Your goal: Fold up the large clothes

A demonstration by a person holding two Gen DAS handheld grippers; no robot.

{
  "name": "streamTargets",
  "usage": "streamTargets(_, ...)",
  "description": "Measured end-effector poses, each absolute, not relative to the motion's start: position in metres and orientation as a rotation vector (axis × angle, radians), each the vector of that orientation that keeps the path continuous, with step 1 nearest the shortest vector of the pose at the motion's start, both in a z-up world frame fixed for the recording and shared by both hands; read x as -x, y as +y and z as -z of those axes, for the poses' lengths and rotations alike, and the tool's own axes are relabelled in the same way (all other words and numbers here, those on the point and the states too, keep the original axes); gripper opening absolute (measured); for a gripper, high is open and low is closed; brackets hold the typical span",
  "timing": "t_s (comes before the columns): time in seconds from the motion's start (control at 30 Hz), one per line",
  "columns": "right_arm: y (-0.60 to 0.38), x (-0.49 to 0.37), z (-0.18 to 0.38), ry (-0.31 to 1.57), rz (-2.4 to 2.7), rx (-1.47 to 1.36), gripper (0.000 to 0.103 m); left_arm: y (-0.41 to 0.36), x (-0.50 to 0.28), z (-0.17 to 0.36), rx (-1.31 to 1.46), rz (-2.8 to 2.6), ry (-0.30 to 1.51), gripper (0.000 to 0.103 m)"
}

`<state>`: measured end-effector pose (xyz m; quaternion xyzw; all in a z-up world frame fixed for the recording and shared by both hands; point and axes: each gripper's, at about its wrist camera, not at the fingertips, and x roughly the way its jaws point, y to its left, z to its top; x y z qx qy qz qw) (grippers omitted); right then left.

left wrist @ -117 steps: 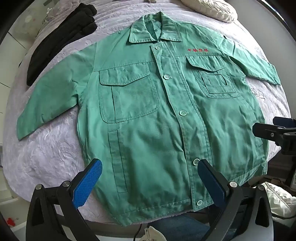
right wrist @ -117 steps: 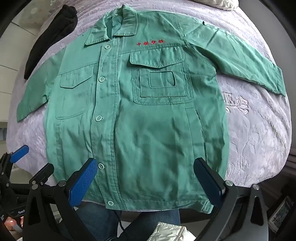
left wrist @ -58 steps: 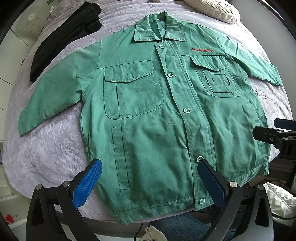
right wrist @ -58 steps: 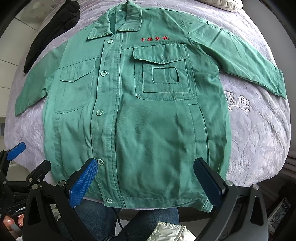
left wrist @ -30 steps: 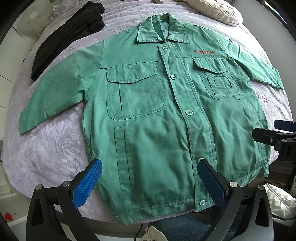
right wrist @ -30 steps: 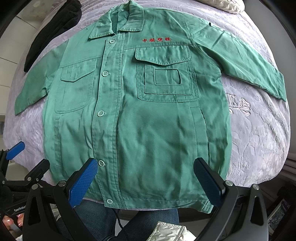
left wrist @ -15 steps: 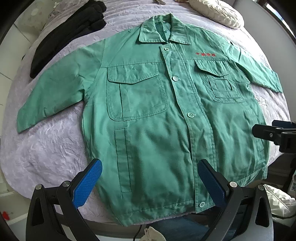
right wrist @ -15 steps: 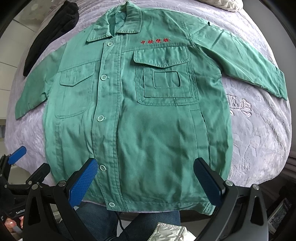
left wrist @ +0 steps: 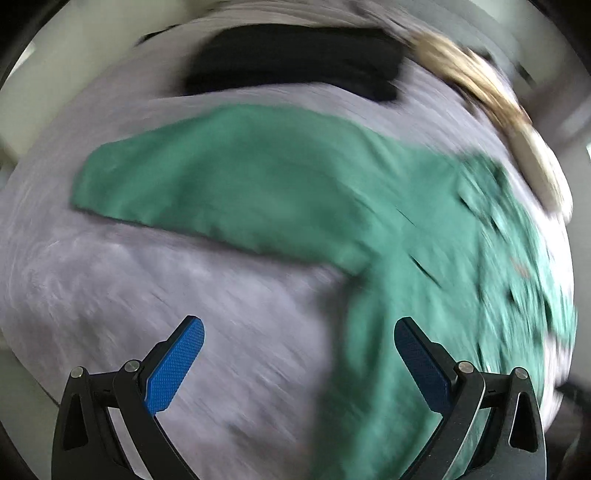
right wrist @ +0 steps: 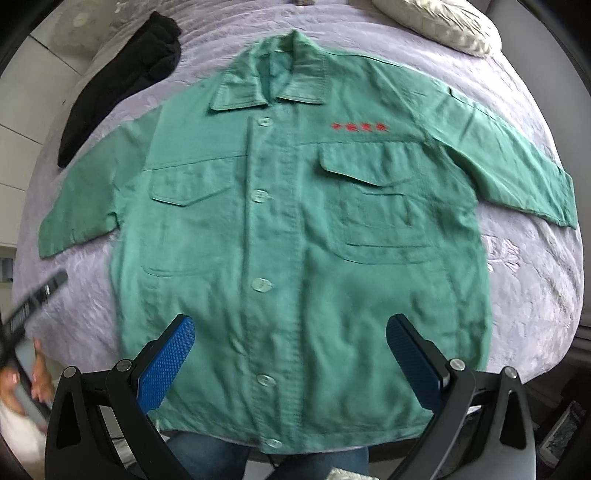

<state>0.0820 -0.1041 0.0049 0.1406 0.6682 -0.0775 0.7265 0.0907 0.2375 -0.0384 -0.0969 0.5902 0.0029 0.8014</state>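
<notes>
A green button-up work jacket (right wrist: 295,229) lies flat, front up, on a lilac bedspread (right wrist: 532,280), collar far, sleeves spread. My right gripper (right wrist: 290,354) is open and empty above the jacket's lower hem. My left gripper (left wrist: 299,354) is open and empty above the bedspread (left wrist: 184,288), beside the jacket's left side. Its view is motion-blurred; the left sleeve (left wrist: 221,177) stretches across ahead of it. The left gripper also shows blurred at the left edge of the right wrist view (right wrist: 33,295), held in a hand.
A black garment (right wrist: 122,81) lies at the far left of the bed. A cream pillow (right wrist: 443,26) lies at the far right. The bed's front edge and the person's jeans (right wrist: 221,458) are below the hem.
My left gripper has swung quickly left, from over the jacket's hem to the left sleeve side. My right gripper has shifted left towards the jacket's middle. Both stay open.
</notes>
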Motion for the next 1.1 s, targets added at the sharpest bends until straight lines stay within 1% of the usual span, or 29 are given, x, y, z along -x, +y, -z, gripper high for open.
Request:
streamTargets(0.2, -0.046, -0.092, 0.007, 1.499, 0.122, -0.281, 0.103, 0.359, -0.142, 0.087, 0.431, -0.231, 1.168, 0.103)
streamTargets(0.33, -0.020, -0.088, 0.021, 1.553, 0.099, -0.242, 0.103, 0.405, -0.161, 0.124, 0.533, -0.331, 1.161, 0.103)
streamTargets(0.4, -0.012, -0.087, 0.030, 1.594, 0.102, -0.225, 0.103, 0.416, -0.167, 0.137, 0.549, -0.364, 1.154, 0.102)
streamTargets(0.43, -0.009, -0.086, 0.033, 1.607, 0.101, -0.221, 0.103, 0.421, -0.170, 0.140, 0.560, -0.375, 1.144, 0.090)
streamTargets(0.47, -0.006, -0.085, 0.037, 1.624, 0.101, -0.213, 0.103, 0.424, -0.171, 0.141, 0.568, -0.378, 1.126, 0.065)
streamTargets(0.5, -0.005, -0.085, 0.039, 1.633, 0.100, -0.205, 0.103, 0.426, -0.172, 0.141, 0.578, -0.365, 1.116, 0.050)
streamTargets(0.53, -0.004, -0.085, 0.039, 1.637, 0.099, -0.196, 0.103, 0.427, -0.172, 0.140, 0.590, -0.345, 1.107, 0.019)
streamTargets(0.57, -0.005, -0.085, 0.039, 1.637, 0.097, -0.186, 0.103, 0.428, -0.172, 0.137, 0.605, -0.319, 1.093, 0.004)
streamTargets(0.67, -0.007, -0.085, 0.037, 1.624, 0.089, -0.192, 0.103, 0.414, -0.175, 0.111, 0.555, -0.275, 1.015, 0.004)
streamTargets(0.87, -0.028, -0.081, 0.036, 1.584, 0.075, -0.244, 0.103, 0.323, -0.182, 0.020, 0.348, -0.041, 0.843, 0.004)
streamTargets(0.9, -0.034, -0.080, 0.036, 1.579, 0.070, -0.257, 0.103, 0.290, -0.182, 0.001, 0.305, 0.025, 0.809, 0.004)
streamTargets(0.93, -0.043, -0.078, 0.036, 1.571, 0.068, -0.271, 0.103, 0.273, -0.175, -0.011, 0.283, 0.066, 0.791, 0.004)
streamTargets(1.0, -0.061, -0.076, 0.034, 1.554, 0.067, -0.295, 0.103, 0.208, -0.174, -0.034, 0.204, 0.185, 0.751, 0.004)
streamTargets(1.1, -0.094, -0.070, 0.030, 1.532, 0.082, -0.333, 0.103, 0.112, -0.170, -0.043, 0.118, 0.354, 0.749, 0.004)
